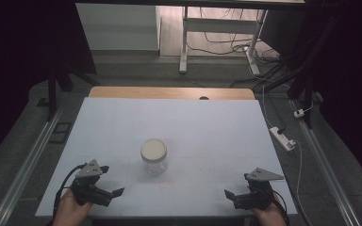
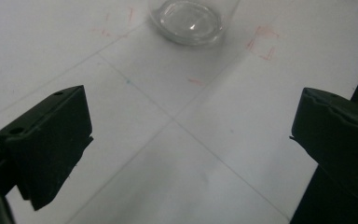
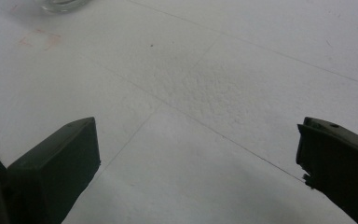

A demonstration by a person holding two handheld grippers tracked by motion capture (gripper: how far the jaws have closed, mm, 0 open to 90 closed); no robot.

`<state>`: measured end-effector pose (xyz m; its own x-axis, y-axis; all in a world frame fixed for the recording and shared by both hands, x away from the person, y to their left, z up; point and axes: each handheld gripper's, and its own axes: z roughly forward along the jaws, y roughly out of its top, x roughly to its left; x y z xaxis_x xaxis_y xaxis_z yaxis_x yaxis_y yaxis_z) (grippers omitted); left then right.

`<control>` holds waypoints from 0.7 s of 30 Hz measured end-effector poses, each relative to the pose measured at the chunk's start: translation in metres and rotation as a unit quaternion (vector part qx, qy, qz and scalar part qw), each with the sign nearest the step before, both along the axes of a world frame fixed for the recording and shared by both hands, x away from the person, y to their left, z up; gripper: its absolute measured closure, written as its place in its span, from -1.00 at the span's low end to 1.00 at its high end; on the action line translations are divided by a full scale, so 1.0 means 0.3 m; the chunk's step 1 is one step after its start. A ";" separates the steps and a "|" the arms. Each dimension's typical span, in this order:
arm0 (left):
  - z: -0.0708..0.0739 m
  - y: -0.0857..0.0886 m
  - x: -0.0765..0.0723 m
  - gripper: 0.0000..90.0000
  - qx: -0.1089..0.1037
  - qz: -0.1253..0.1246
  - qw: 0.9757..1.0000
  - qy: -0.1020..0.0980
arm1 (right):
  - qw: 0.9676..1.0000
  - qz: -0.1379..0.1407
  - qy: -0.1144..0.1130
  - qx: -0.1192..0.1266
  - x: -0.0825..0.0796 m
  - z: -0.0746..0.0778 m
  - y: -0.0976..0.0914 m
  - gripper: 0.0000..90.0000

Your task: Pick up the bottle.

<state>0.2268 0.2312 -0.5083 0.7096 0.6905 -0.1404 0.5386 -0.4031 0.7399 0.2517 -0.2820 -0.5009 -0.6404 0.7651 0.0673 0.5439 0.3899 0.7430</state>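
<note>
Jar (image 1: 153,157) upright on the white table (image 1: 207,127), just below table centre, pale lid (image 1: 153,149) on, glass body clear. Nothing touching it.

Left gripper (image 1: 107,181) at 7 o'clock of the jar, near the front edge, held in the left hand (image 1: 68,207). Jaws spread wide, nothing between them. In the left gripper view the jar base (image 2: 192,21) sits at 12 o'clock, well apart from the jaws; faint red marks on the table beside it.

Right gripper (image 1: 235,186) at 4 o'clock of the jar, well apart, near the front right corner, in the right hand (image 1: 269,214). Jaws spread wide, empty. Right gripper view: jar edge (image 3: 63,4) at 11 o'clock, bare table between the jaws.
</note>
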 end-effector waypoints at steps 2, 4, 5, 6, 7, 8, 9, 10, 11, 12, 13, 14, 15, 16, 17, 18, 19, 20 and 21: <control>0.002 -0.007 0.010 -1.00 -0.002 -0.003 1.000 -0.006 | 1.000 0.000 0.000 0.000 0.000 0.000 0.000 -1.00; 0.003 -0.014 0.022 -1.00 -0.004 -0.007 1.000 -0.007 | 1.000 0.000 0.000 0.000 0.000 0.000 0.000 -1.00; 0.002 -0.019 0.027 -1.00 -0.005 -0.006 1.000 -0.008 | 1.000 0.000 0.001 -0.001 0.000 0.000 0.000 -1.00; 0.000 -0.023 0.033 -1.00 -0.006 -0.006 1.000 -0.009 | 1.000 -0.001 0.001 -0.001 0.000 0.000 0.000 -1.00; -0.001 -0.027 0.040 -1.00 -0.008 -0.007 1.000 -0.010 | 1.000 -0.001 0.001 -0.001 0.000 0.000 0.000 -1.00; -0.001 -0.032 0.046 -1.00 -0.009 -0.009 1.000 -0.012 | 1.000 -0.001 0.001 -0.001 0.000 0.000 0.000 -1.00; -0.002 -0.038 0.052 -1.00 -0.009 -0.010 1.000 -0.015 | 1.000 0.000 0.001 -0.001 0.001 0.000 0.000 -1.00; -0.002 -0.045 0.058 -1.00 -0.009 -0.013 1.000 -0.016 | 1.000 0.000 0.001 -0.001 0.001 0.000 0.000 -1.00; -0.002 -0.053 0.064 -1.00 -0.007 -0.014 1.000 -0.018 | 1.000 0.000 0.001 -0.002 0.001 0.000 0.000 -1.00; -0.002 -0.060 0.071 -1.00 -0.005 -0.017 1.000 -0.021 | 1.000 0.000 0.001 -0.002 0.001 0.000 0.000 -1.00; -0.002 -0.067 0.078 -1.00 -0.006 -0.019 1.000 -0.023 | 1.000 0.000 0.002 -0.002 0.001 0.000 0.000 -1.00; -0.001 -0.074 0.085 -1.00 -0.006 -0.019 1.000 -0.023 | 1.000 0.000 0.002 -0.002 0.001 0.000 0.001 -1.00; -0.001 -0.080 0.092 -1.00 -0.005 -0.019 1.000 -0.022 | 1.000 0.000 0.002 -0.002 0.001 0.000 0.001 -1.00; 0.001 -0.087 0.099 -1.00 -0.004 -0.020 1.000 -0.023 | 1.000 0.000 0.002 -0.002 0.001 0.000 0.001 -1.00; 0.001 -0.094 0.106 -1.00 -0.002 -0.019 1.000 -0.025 | 1.000 0.000 0.002 -0.002 0.001 0.000 0.000 -1.00; 0.001 -0.101 0.113 -1.00 0.000 -0.020 1.000 -0.023 | 1.000 0.000 0.002 -0.002 0.001 0.000 0.000 -1.00; 0.000 -0.107 0.121 -1.00 0.003 -0.025 0.999 -0.020 | 1.000 0.000 0.002 -0.002 0.001 0.000 0.001 -1.00; -0.002 -0.113 0.129 -1.00 0.005 -0.026 0.999 -0.019 | 1.000 0.000 0.002 -0.003 0.001 0.000 0.001 -1.00; -0.004 -0.120 0.137 -1.00 0.008 -0.026 0.999 -0.017 | 1.000 0.000 0.002 -0.003 0.001 0.000 0.001 -1.00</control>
